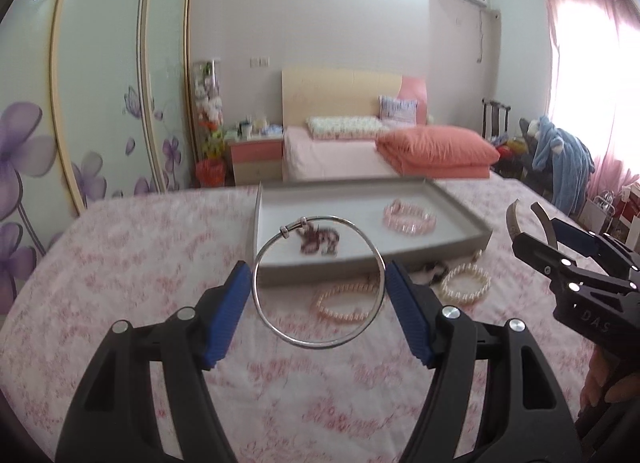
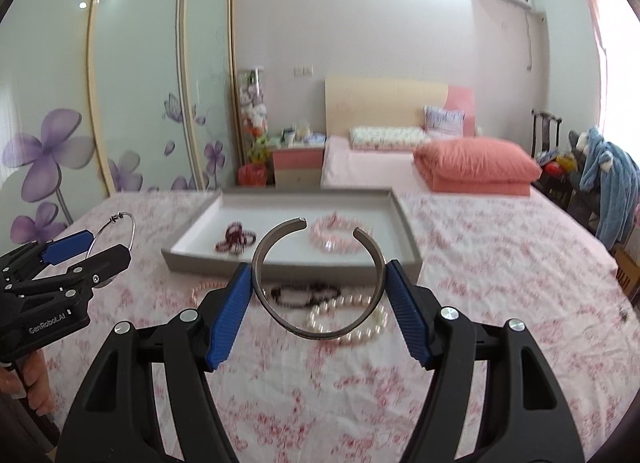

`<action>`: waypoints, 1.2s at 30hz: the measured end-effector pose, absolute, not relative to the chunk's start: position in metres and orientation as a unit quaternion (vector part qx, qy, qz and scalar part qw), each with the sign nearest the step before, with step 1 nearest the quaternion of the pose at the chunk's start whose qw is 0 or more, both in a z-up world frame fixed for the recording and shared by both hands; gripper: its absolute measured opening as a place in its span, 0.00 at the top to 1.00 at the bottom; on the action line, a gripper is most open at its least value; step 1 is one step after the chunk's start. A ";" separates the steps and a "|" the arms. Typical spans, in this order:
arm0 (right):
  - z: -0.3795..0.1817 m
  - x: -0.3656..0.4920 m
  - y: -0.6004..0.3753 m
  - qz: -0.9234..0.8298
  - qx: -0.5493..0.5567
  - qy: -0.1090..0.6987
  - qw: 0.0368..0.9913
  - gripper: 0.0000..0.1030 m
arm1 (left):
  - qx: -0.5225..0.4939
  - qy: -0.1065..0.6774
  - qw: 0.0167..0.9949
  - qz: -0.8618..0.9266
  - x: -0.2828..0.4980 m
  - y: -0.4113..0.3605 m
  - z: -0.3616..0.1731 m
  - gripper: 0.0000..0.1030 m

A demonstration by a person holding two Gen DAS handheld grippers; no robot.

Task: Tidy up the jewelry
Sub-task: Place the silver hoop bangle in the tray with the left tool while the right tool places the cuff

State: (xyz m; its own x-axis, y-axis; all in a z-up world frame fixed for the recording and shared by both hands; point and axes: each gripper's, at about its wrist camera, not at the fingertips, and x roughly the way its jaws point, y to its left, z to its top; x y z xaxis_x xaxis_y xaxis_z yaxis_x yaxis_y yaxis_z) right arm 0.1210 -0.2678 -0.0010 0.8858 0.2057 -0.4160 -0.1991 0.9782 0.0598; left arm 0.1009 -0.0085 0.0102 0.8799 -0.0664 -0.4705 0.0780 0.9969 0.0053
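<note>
Silver bangle (image 1: 318,283) is pinched in the left gripper (image 1: 318,287) and open cuff (image 2: 318,283) in the right gripper (image 2: 319,289), both held upright just short of the tray (image 2: 404,223) straight ahead.

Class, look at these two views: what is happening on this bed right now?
A person is sorting jewelry with two handheld grippers. The left gripper holds a thin silver bangle upright; the right gripper holds an open metal cuff. Both are above the floral bedspread, in front of a grey tray that holds a pink bracelet and a dark red one. Pearl bracelets lie on the bedspread.
</note>
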 end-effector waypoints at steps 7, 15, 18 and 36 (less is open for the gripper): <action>0.022 0.121 -0.270 0.091 0.003 0.149 0.985 0.34 | 0.016 0.199 0.979 -0.032 0.106 -0.016 0.031 0.34; 0.032 0.139 -0.271 0.082 0.005 0.121 0.989 0.34 | 0.016 0.177 0.984 -0.017 0.125 -0.019 0.041 0.34; 0.033 0.147 -0.271 0.080 0.008 0.116 0.990 0.34 | 0.017 0.176 0.984 -0.013 0.138 -0.022 0.041 0.34; 0.018 0.226 -0.260 0.082 0.018 0.155 0.984 0.34 | 0.015 0.213 0.977 -0.009 0.220 -0.023 0.014 0.34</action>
